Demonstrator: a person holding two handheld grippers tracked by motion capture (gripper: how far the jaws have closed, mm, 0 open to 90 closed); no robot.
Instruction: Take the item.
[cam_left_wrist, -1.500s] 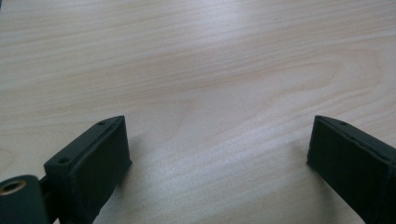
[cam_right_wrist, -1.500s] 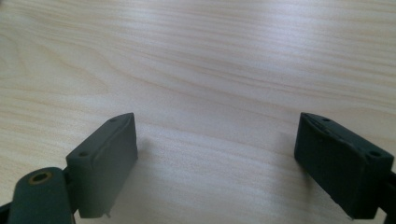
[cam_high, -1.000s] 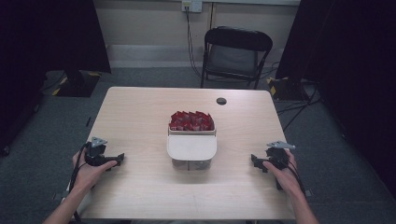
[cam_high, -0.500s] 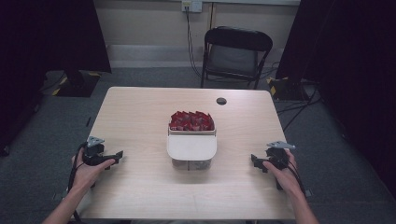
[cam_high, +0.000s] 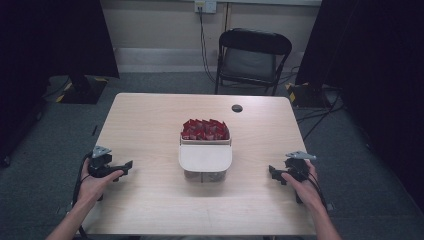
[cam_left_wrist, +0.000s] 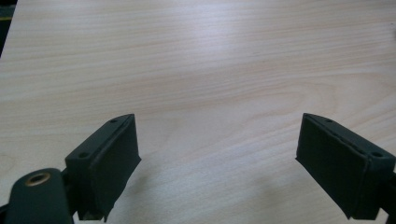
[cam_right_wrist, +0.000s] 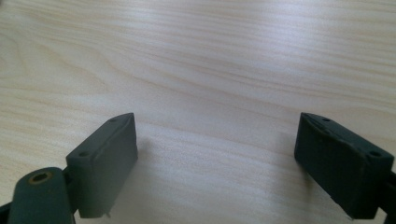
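1. Left gripper (cam_high: 125, 165) near table's (cam_high: 150, 115) left edge: jaws wide apart after narrowing slightly, nothing between.
2. Right gripper (cam_high: 272, 173) near right edge: jaws wide, empty.
3. Box (cam_high: 205, 161) w/ red packets (cam_high: 205, 129) sits mid-table, between both, well apart.

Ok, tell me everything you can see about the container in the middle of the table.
The container stands upright at the middle of the wooden table, apart from both tools. Its near part is a pale, whitish, rounded tub, seemingly plastic. The far section is packed with small red packets. Nothing touches it except the tabletop.
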